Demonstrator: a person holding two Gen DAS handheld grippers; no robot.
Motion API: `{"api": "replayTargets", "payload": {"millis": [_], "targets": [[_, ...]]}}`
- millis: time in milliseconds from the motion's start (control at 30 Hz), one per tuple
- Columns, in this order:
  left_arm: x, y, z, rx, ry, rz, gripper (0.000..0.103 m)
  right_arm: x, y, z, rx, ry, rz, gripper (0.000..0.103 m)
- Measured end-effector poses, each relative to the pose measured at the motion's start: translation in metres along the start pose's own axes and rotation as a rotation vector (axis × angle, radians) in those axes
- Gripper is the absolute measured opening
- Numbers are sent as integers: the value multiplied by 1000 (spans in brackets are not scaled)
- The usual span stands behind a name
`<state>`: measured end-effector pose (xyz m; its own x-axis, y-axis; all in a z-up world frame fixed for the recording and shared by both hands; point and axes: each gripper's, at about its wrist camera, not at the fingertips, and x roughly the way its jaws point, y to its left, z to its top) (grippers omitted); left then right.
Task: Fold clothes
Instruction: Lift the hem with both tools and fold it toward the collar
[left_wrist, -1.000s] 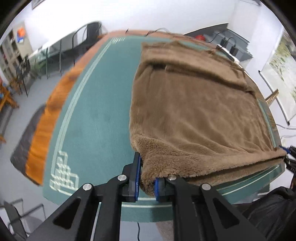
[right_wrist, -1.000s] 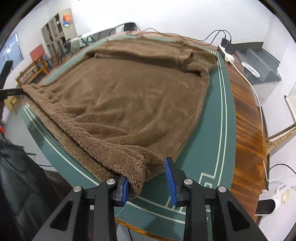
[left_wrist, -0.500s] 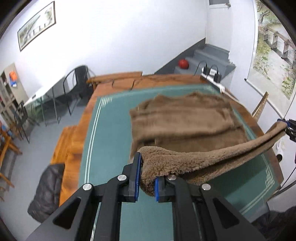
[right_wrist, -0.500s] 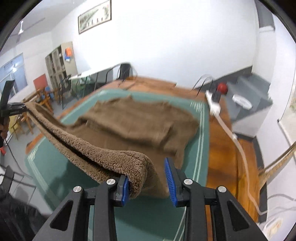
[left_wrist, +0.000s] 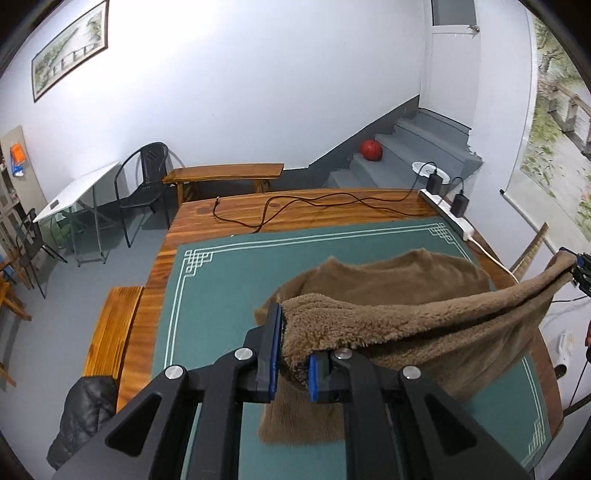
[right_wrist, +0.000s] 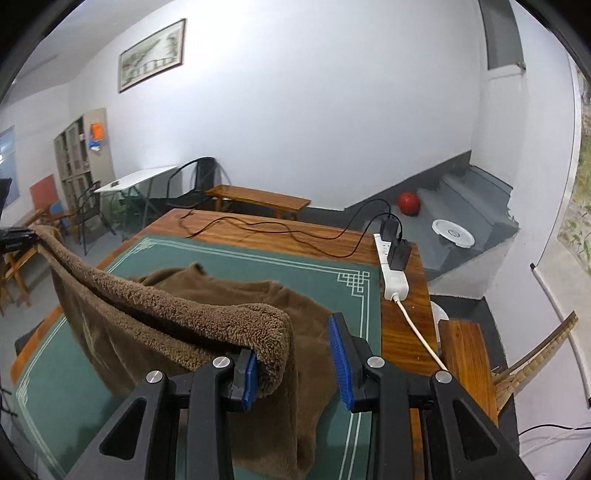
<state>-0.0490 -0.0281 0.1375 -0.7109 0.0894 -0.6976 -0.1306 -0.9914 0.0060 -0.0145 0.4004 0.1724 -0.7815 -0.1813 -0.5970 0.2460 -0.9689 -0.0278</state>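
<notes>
A brown fleece garment (left_wrist: 406, 317) lies partly on the green table mat (left_wrist: 221, 295), with its near edge lifted and stretched taut between both grippers. My left gripper (left_wrist: 293, 354) is shut on one corner of that edge. In the right wrist view the garment (right_wrist: 177, 306) drapes over the left finger of my right gripper (right_wrist: 295, 358), whose jaws stand apart with a gap beside the cloth. The right gripper (left_wrist: 581, 271) shows at the far right of the left wrist view, and the left gripper (right_wrist: 14, 236) shows at the far left of the right wrist view.
A white power strip (right_wrist: 391, 273) with black chargers and dark cables (left_wrist: 295, 206) lies on the wooden table's far end. A wooden bench (left_wrist: 110, 332) with a black jacket (left_wrist: 85, 406) stands left of the table. Chairs and stairs are beyond.
Both grippers have risen and carried the garment's near edge up off the table and toward the far end. The cloth now hangs doubled over the part still on the mat.
</notes>
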Motion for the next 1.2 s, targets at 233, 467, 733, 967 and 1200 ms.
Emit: {"api": "replayTargets", "payload": {"millis": [233, 467, 733, 967, 1200], "targets": [[97, 5, 42, -28, 69, -16, 14, 84, -25, 25, 79, 59, -40, 35], [191, 8, 50, -48, 168, -13, 14, 168, -43, 22, 140, 158, -80, 35], [269, 13, 56, -63, 229, 2, 14, 243, -58, 10, 193, 248, -124, 35], [317, 5, 38, -23, 329, 72, 17, 284, -56, -1, 210, 319, -133, 35], [325, 22, 26, -44, 387, 108, 76, 279, -65, -6, 259, 337, -128, 76]]}}
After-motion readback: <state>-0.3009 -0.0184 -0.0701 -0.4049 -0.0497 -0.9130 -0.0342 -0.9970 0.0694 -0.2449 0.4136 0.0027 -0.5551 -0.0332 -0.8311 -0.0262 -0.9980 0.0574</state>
